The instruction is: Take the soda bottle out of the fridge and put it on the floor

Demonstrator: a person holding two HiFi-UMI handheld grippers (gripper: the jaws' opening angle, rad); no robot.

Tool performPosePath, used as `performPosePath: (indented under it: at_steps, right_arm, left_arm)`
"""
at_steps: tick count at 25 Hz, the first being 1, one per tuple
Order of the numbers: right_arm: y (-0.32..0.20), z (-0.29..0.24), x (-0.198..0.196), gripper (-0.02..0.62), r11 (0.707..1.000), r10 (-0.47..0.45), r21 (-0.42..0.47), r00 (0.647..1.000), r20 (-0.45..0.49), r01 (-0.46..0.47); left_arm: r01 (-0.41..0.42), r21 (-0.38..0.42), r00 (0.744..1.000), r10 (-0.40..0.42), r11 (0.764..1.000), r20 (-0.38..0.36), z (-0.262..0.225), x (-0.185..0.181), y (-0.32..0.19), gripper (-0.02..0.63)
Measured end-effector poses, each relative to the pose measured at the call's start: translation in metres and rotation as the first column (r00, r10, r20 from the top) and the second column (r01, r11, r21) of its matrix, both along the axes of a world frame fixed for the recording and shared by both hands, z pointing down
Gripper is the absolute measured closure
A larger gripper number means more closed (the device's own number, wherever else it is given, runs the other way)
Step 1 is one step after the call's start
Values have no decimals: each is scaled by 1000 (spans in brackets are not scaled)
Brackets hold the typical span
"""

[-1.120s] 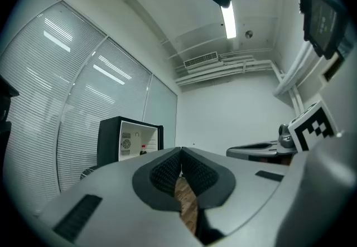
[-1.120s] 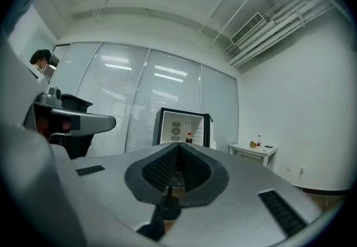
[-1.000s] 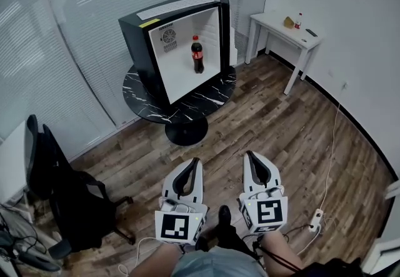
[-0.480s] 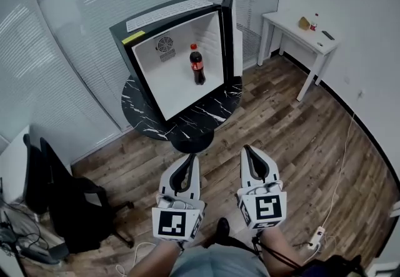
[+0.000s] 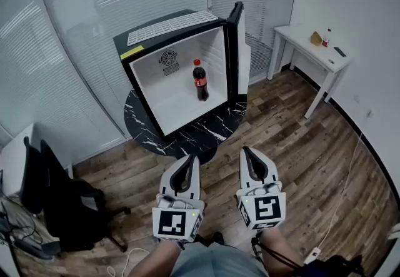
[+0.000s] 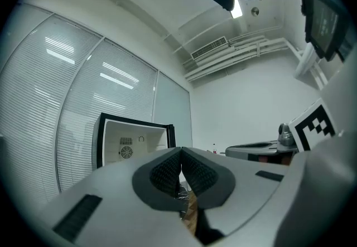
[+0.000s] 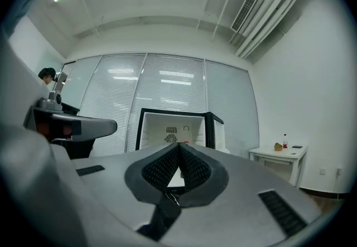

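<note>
Left tongs, right tongs; bottle beyond

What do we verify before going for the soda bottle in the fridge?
1. Fridge door open: ok.
2. Soda bottle upright in the fridge, nothing in front of it: ok.
3. Left claw empty: ok.
4. Right claw empty: ok.
5. A claw open for the grasp: not ok, both are shut.
6. Claws at the fridge: not ok, both are short of the marble table.

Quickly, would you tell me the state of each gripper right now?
Left gripper: closed, holding nothing.
Right gripper: closed, holding nothing.
</note>
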State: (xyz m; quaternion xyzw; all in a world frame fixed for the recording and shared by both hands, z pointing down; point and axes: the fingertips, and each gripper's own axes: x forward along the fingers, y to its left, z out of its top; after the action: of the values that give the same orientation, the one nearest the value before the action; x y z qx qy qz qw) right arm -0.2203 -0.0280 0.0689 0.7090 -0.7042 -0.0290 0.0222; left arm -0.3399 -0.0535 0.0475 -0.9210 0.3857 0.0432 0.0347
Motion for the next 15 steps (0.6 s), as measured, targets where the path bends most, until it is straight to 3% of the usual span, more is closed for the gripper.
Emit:
performPosePath:
  at_steps: [15]
  right_arm:
    - [-82, 41, 29, 582, 997, -43, -60, 999, 20, 44]
  left_arm:
    - [51, -56, 999, -50, 997, 21, 39, 25, -85, 589]
